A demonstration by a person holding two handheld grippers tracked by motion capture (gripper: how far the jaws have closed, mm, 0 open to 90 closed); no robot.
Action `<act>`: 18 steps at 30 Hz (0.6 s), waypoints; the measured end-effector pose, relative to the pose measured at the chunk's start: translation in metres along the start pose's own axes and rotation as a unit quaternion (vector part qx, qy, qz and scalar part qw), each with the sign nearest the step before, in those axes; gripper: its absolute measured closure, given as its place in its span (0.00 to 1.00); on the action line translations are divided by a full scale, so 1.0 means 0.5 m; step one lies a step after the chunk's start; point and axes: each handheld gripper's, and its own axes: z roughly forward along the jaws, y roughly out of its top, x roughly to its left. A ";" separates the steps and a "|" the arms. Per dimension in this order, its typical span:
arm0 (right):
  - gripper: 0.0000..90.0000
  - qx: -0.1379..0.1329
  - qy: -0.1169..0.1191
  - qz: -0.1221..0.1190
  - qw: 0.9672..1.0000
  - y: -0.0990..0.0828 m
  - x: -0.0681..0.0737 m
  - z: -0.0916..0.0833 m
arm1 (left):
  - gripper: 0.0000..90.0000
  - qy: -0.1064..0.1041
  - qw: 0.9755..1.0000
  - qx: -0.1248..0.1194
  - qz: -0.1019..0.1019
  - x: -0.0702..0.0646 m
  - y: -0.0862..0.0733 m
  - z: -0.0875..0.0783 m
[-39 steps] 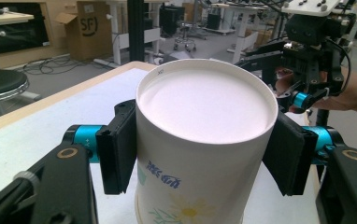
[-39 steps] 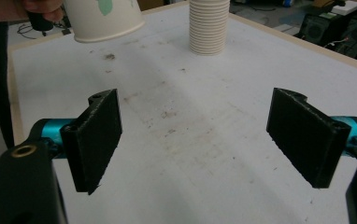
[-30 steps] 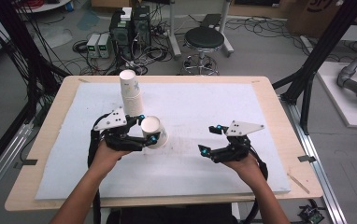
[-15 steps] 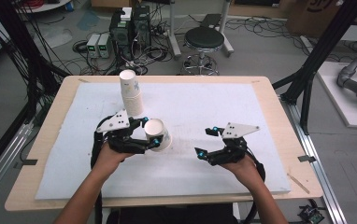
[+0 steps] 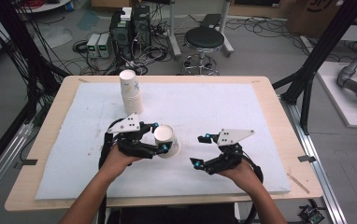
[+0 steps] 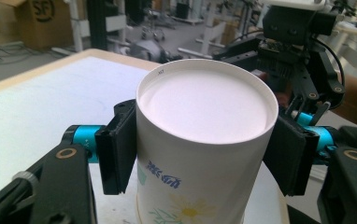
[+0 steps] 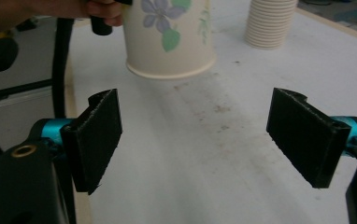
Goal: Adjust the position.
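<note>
White paper cup (image 6: 204, 154) with blue lettering, yellow daisy, purple flower; black claw pads (image 6: 118, 147)

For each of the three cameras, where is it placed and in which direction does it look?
High view: above the person's side of the table, looking forward and down; both forearms, left gripper, right gripper.
Left gripper view: on the left gripper, looking along its jaws, shut on an upside-down paper cup.
Right gripper view: on the right gripper, jaws open, facing the cup.
Shared: the cup and the cup stack.
</note>
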 end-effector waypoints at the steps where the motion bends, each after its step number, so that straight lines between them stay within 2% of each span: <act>1: 0.21 0.001 0.005 -0.003 1.000 0.002 0.001 0.004 | 0.37 -0.004 1.000 0.000 0.000 -0.001 0.000 0.003; 9: 0.21 0.003 0.024 -0.011 1.000 0.008 0.004 0.024 | 0.37 -0.045 0.999 0.002 -0.001 -0.009 0.001 0.024; 18: 0.21 0.007 0.055 -0.019 0.998 0.018 0.021 0.054 | 0.37 -0.061 0.998 0.008 0.006 -0.029 0.002 0.038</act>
